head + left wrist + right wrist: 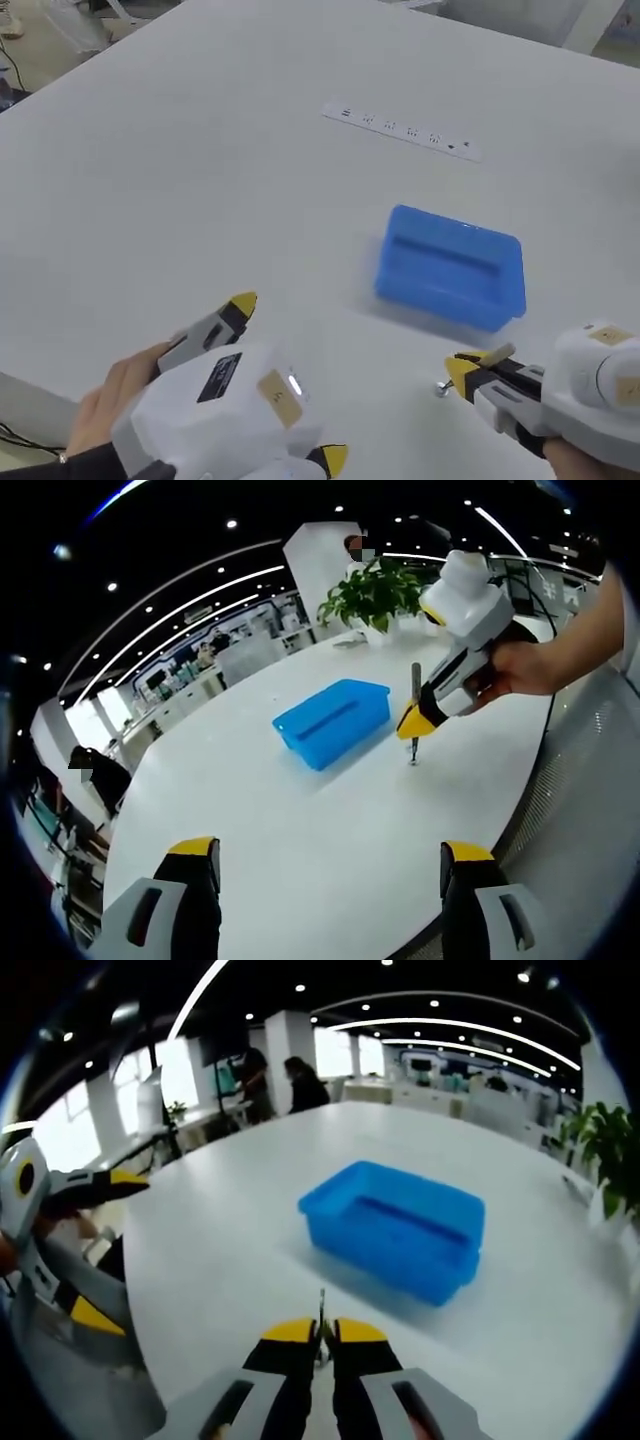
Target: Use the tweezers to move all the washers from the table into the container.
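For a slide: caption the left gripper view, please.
Right gripper holds tweezers pointing down at the white table beside the blue container; left gripper open.

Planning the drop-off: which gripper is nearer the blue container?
Right. The right gripper, holding tweezers, sits just before the container; the left gripper hangs farther back, open.

Your left hand-held gripper (330,855) has its jaws spread wide over the white worktop (300,820). Ahead sits the blue container (332,720). Just beside it, your right hand-held gripper (413,725) clamps the tweezers (415,685) upright, their tip down at the worktop.
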